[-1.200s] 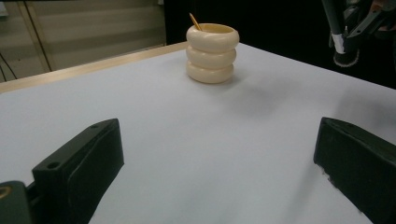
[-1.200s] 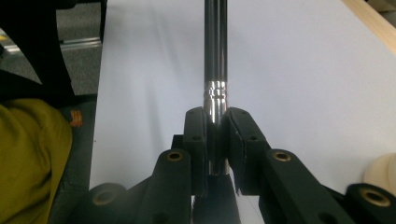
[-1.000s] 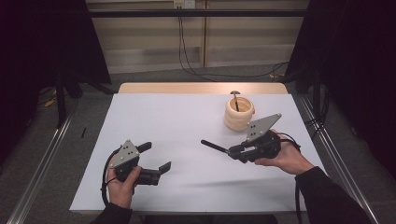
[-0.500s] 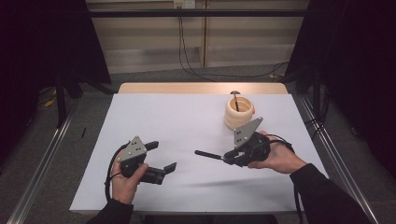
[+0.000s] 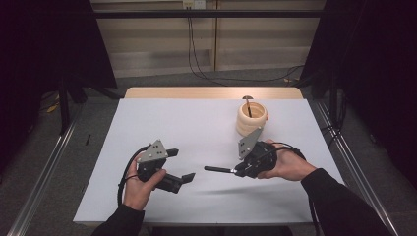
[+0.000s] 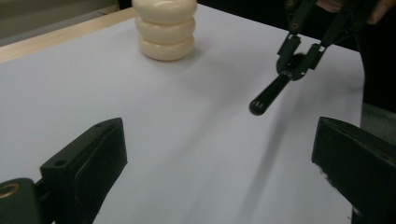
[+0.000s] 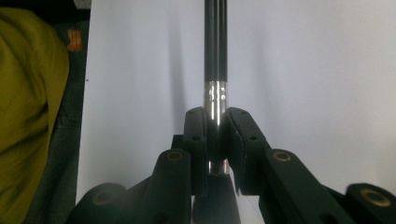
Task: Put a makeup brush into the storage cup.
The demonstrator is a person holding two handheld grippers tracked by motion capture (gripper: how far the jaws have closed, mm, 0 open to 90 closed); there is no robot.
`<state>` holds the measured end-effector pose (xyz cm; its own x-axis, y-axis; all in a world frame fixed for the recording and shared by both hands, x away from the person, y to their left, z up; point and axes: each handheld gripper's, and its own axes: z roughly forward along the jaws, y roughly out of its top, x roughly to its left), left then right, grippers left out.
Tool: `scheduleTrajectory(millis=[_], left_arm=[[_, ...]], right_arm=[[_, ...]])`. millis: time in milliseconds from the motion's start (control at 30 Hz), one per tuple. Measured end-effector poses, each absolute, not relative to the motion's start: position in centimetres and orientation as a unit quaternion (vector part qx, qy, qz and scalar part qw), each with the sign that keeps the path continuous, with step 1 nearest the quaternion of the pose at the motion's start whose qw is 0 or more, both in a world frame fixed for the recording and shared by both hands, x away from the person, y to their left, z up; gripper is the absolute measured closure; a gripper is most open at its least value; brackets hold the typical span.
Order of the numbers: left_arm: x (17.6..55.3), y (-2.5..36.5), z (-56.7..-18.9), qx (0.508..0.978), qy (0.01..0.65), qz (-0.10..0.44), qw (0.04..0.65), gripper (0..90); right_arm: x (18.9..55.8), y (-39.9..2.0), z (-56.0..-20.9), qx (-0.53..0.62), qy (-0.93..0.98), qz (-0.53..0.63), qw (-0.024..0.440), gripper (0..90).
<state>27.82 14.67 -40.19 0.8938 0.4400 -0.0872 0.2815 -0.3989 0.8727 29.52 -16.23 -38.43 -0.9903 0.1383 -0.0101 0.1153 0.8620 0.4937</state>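
My right gripper (image 5: 242, 170) is shut on a slim utensil (image 5: 219, 169) with a black handle and a shiny metal shank. It holds the utensil level above the white table (image 5: 196, 128), with the handle pointing left toward my left gripper (image 5: 181, 164). In the right gripper view the pads (image 7: 197, 128) clamp the metal shank of the utensil (image 7: 215, 60). My left gripper (image 6: 219, 168) stands open with nothing in it, and the utensil's handle (image 6: 270, 94) hangs ahead of it. A cream ribbed holder (image 5: 252, 119) stands at the back right, with another dark utensil (image 5: 248, 102) upright in it.
The holder (image 6: 164, 29) sits behind and to the left of the held utensil in the left gripper view. A wooden strip (image 5: 211, 92) borders the table's far edge. An olive cloth (image 7: 28, 98) lies off the table's edge in the right gripper view.
My right gripper has moved left and nearer to the person with the utensil, and its top plate has tilted up. My left gripper has shifted right, toward the utensil's handle.
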Motion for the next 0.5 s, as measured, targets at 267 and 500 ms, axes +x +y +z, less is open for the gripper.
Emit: scheduleTrajectory(millis=[267, 500], left_arm=[[27.5, 13.4, -40.4, 0.854, 0.188, 0.067, 0.481, 2.8], [27.3, 12.1, -40.1, 0.871, 0.158, 0.057, 0.461, 2.6]], right_arm=[[29.1, -15.4, -38.5, 0.046, 0.970, 0.238, 0.009, 77.8], [29.1, -14.9, -38.7, 0.042, 0.974, 0.222, 0.001, 77.7]])
